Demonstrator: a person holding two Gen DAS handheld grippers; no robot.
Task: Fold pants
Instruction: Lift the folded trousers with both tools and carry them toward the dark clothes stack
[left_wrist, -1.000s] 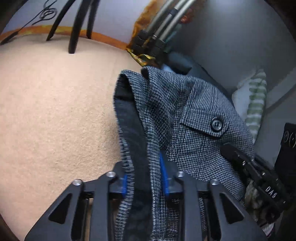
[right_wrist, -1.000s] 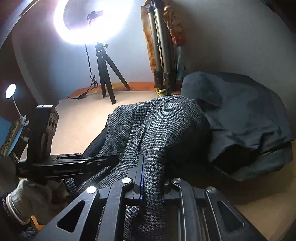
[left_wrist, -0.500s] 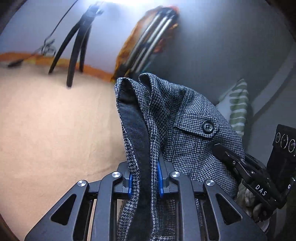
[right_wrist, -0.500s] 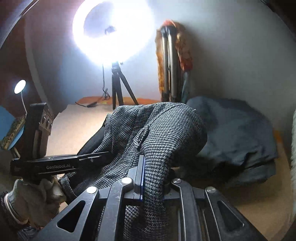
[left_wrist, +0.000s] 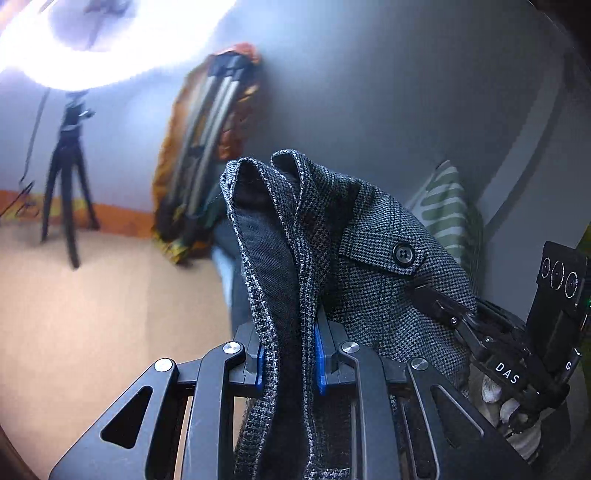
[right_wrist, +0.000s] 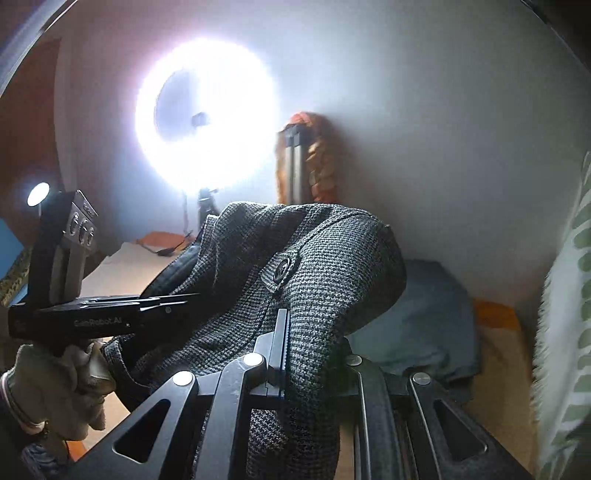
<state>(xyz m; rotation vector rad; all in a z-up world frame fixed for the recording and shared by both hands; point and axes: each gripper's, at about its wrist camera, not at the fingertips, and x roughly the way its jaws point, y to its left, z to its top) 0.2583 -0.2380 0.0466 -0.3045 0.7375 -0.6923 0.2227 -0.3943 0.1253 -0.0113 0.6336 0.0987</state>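
The grey houndstooth pants (left_wrist: 373, 258) hang lifted between my two grippers, well above the tan surface (left_wrist: 92, 314). My left gripper (left_wrist: 288, 354) is shut on the bunched waistband, dark lining showing. A buttoned back pocket (left_wrist: 402, 254) faces the left wrist view. My right gripper (right_wrist: 314, 347) is shut on another part of the pants (right_wrist: 303, 288); the cloth drapes over its right finger. Each gripper shows in the other's view: the right one (left_wrist: 491, 354) at lower right, the left one (right_wrist: 103, 314) at left.
A bright ring light on a tripod (right_wrist: 207, 122) stands at the back. A folded tripod with orange cloth (left_wrist: 210, 147) leans on the grey wall. A dark blue garment (right_wrist: 417, 325) lies on the surface. A green-striped pillow (left_wrist: 447, 218) sits at right.
Both grippers have risen and tilted upward with the pants. The views now show more wall and ring light and less of the tan surface.
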